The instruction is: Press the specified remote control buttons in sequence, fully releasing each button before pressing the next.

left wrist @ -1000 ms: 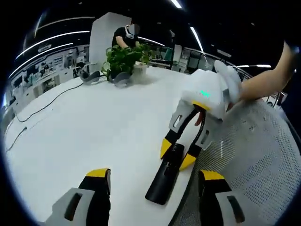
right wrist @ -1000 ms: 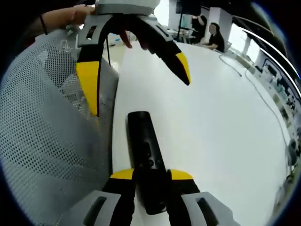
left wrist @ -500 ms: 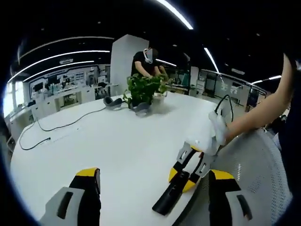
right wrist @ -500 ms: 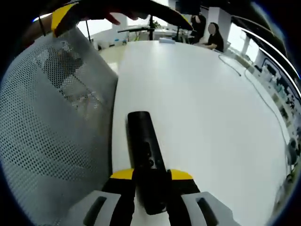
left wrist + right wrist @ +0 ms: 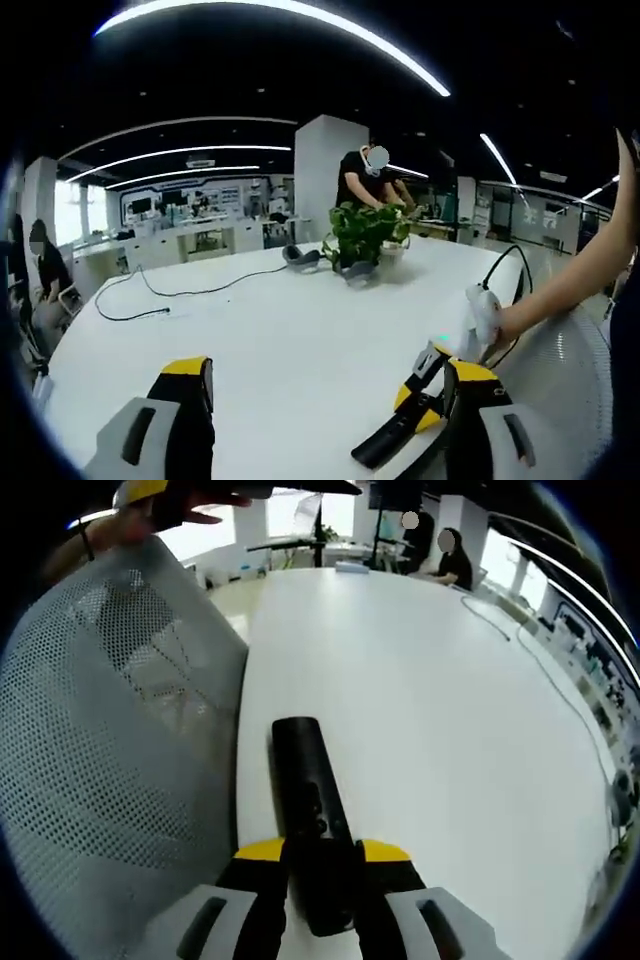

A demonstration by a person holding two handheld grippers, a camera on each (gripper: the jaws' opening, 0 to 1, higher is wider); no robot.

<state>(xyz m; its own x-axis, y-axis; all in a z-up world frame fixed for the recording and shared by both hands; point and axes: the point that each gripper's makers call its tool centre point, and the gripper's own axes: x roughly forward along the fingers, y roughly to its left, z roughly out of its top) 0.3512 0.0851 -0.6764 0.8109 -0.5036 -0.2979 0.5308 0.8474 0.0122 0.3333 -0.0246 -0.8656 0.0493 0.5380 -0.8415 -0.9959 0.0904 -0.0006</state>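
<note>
- In the right gripper view the right tongs [image 5: 322, 855] rise from the bottom centre, their yellow-tipped jaws closed on the near end of the black remote control [image 5: 310, 800]; the remote lies flat on the white counter [image 5: 450, 710], running from the jaws toward the frame centre, close to the counter's left edge
- A grey mesh chair back [image 5: 110, 740] covers the left of that frame, just beside the counter edge; a hand [image 5: 195, 505] shows at the upper left
- In the left gripper view the left tongs [image 5: 325, 385] stand open at the bottom, jaws well apart with nothing between them, raised above the counter [image 5: 270, 340]
- At the lower right of that frame the remote control [image 5: 385, 445] lies on the counter, gripped by the right tongs [image 5: 425, 395]; a forearm [image 5: 570, 285] reaches in from the right edge
- A potted plant [image 5: 365, 235] stands on the counter in the upper centre; a black cable [image 5: 190, 292] trails across the counter to its left; a person [image 5: 365, 180] stands behind the plant
</note>
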